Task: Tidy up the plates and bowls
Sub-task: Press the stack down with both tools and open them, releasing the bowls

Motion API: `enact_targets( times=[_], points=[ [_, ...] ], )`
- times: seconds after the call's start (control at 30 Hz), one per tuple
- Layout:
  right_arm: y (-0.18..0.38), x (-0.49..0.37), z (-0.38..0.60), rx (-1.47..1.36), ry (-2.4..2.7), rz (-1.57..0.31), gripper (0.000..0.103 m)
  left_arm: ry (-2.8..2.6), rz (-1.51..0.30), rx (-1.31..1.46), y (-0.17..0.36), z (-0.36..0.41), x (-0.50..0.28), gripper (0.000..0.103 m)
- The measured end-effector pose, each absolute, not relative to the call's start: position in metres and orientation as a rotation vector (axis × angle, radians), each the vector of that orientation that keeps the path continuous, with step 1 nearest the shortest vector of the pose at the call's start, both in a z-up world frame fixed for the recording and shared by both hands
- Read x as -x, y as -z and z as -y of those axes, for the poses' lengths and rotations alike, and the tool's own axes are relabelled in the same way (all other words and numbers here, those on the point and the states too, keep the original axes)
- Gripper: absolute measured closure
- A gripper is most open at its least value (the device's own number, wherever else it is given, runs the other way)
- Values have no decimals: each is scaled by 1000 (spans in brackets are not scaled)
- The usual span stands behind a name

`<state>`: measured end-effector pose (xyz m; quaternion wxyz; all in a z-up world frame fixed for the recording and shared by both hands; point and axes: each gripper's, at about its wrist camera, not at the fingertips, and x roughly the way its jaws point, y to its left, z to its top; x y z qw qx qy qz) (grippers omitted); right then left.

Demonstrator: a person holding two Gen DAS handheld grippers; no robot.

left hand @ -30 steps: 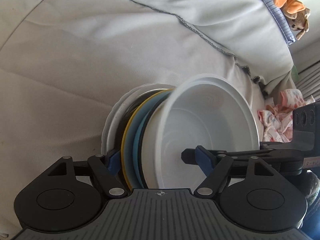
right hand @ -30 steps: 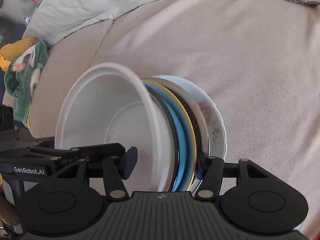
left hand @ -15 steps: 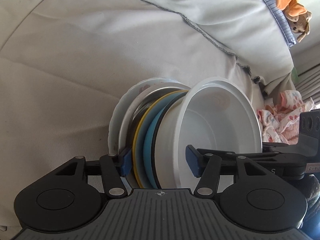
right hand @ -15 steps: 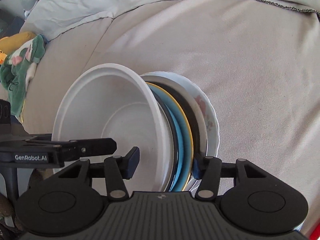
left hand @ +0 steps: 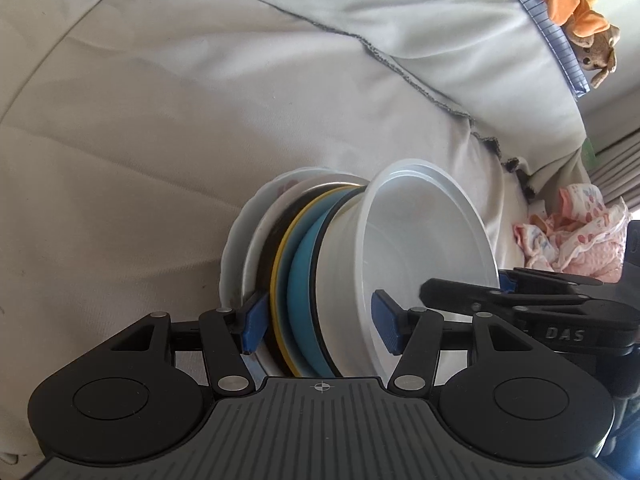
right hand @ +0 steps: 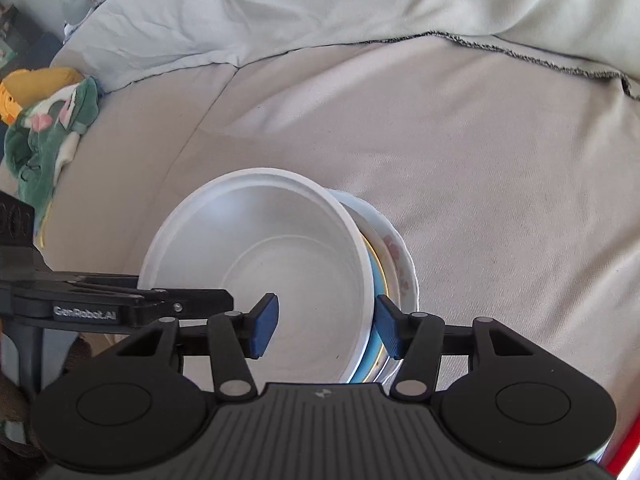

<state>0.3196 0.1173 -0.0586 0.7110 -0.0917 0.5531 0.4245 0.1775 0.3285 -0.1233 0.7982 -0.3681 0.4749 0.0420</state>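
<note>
A stack of dishes is held between both grippers above a beige sofa: a white bowl point(left hand: 424, 256) nested on a blue plate point(left hand: 302, 276), a yellow-rimmed plate point(left hand: 280, 264), a dark plate and a white floral plate point(left hand: 240, 248). My left gripper point(left hand: 318, 320) is shut across the stack's edge, one pad inside the bowl, one behind the plates. My right gripper point(right hand: 326, 326) is shut on the opposite edge of the white bowl point(right hand: 280, 264) and the floral plate point(right hand: 400, 264) the same way.
The beige sofa seat point(left hand: 140, 140) lies below, with a pale sheet point(right hand: 320, 12) over its back. A pink patterned cloth point(left hand: 576, 240) and plush toys point(left hand: 576, 12) lie to one side, a green and yellow toy point(right hand: 44, 120) to the other.
The stack has tilted and moved away from both cameras. Both grippers' pads have closed in tighter on its edges.
</note>
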Motion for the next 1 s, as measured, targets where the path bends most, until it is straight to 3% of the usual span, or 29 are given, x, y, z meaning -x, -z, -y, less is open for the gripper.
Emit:
enact_targets(
  times=[0.13, 0.37, 0.77, 1.0],
  points=[
    [63, -318, -117, 204, -939, -1210, 48, -94, -1005, 776, 117, -326, -173, 43],
    [64, -317, -109, 178, -927, -1222, 49, -106, -996, 742, 115, -320, -186, 34],
    [58, -315, -100, 116, -945, -1223, 48, -74, -916, 710, 90, -319, -166, 44],
    [55, -314, -93, 74, -964, -1225, 48, -69, -921, 710, 88, -315, -177, 39]
  ],
)
